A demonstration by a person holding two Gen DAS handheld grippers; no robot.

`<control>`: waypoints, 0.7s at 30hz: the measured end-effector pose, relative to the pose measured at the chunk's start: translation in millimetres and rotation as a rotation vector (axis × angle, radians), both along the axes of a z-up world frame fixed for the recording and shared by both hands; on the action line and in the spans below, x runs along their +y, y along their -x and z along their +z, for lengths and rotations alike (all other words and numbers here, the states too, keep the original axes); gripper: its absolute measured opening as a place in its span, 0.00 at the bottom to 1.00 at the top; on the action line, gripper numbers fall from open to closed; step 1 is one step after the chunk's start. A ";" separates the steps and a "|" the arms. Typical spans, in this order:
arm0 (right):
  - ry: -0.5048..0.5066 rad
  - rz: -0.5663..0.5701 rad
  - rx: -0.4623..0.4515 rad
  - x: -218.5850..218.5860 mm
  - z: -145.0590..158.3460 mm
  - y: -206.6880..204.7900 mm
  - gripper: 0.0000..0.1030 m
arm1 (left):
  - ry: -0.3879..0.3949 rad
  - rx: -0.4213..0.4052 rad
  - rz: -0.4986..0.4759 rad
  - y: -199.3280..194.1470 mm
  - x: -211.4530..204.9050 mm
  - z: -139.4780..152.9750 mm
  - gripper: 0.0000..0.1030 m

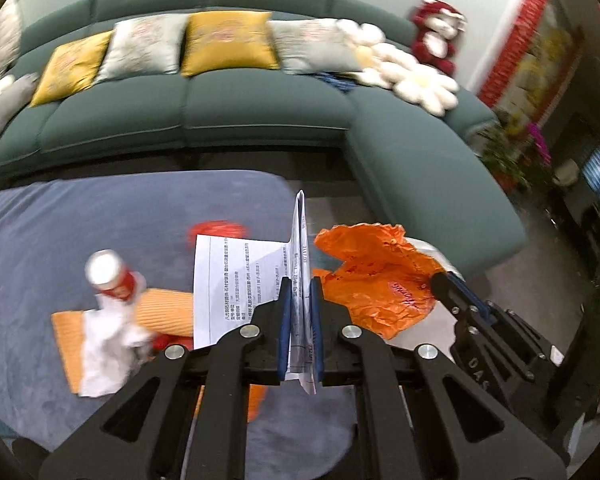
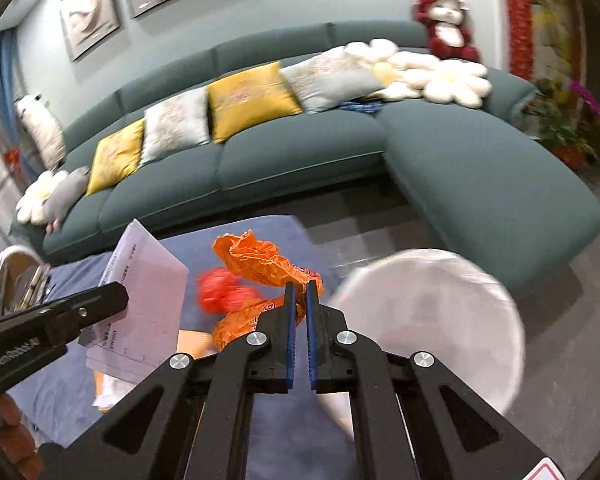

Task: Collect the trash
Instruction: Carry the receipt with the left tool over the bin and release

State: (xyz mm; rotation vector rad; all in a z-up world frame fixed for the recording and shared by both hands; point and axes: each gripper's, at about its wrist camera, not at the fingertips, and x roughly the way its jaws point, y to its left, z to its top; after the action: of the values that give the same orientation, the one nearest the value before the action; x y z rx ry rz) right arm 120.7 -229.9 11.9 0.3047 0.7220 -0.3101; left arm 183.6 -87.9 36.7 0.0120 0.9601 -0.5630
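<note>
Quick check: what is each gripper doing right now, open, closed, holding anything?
Left gripper: shut on the printed paper sheet.
Right gripper: shut on the orange plastic bag.

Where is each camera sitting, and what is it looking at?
Left wrist: on the left gripper, looking down past held printed paper at rug litter; the right gripper shows.
Right wrist: on the right gripper, holding an orange bag, beside a white bin.
Both show the green sofa.

crinkly glossy plastic bag (image 1: 380,276), matt paper sheet (image 1: 236,280)
</note>
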 end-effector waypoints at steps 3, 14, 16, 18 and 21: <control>-0.003 -0.066 0.001 -32.2 -1.2 24.9 0.05 | 0.020 0.021 -0.075 14.3 -37.8 -1.1 0.09; -0.043 -0.221 0.024 -110.3 -27.3 84.6 0.05 | 0.067 0.119 -0.232 44.7 -136.4 -22.0 0.09; -0.044 -0.228 0.029 -114.4 -32.1 88.4 0.05 | 0.066 0.133 -0.237 44.8 -143.4 -27.9 0.10; -0.042 -0.232 0.034 -117.0 -35.8 89.7 0.05 | 0.057 0.143 -0.230 45.9 -148.3 -35.7 0.11; -0.050 -0.231 0.038 -119.3 -40.0 87.2 0.05 | 0.045 0.134 -0.209 45.9 -148.6 -41.0 0.17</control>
State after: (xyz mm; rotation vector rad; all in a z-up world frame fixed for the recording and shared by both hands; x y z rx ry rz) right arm 33.6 -349.2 -28.1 0.4323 0.7337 -0.5185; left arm 137.7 -236.5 -4.3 0.0348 1.0831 -0.7862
